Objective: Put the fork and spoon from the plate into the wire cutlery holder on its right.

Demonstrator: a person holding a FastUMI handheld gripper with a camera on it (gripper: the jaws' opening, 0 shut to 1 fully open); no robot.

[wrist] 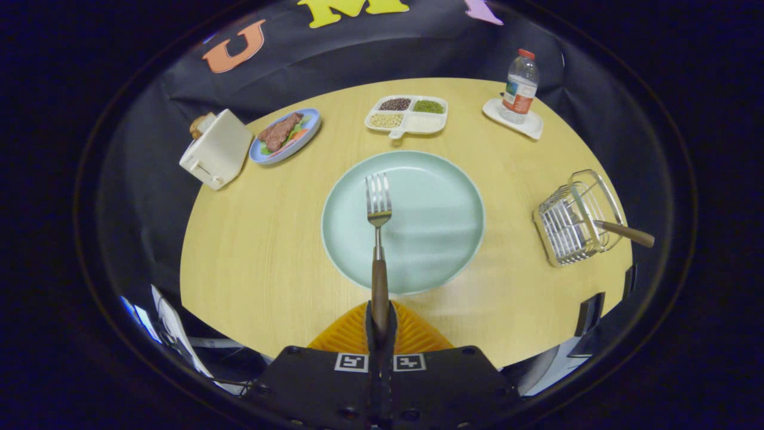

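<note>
Holding fork (378,239) by its handle end, gripper (380,325) fingers pressed together w/ prongs over plate (453,179); holder (573,218) at 3 o'clock, one handle inside.

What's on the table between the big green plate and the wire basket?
Nothing: in the gripper view, only bare wooden table lies between the plate and the wire cutlery holder. The gripper is shut on the fork.

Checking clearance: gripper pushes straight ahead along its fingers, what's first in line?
The gripper, shut on the fork, points across the green plate; beyond it, probably the divided tray. Height above the plate is unclear.
</note>
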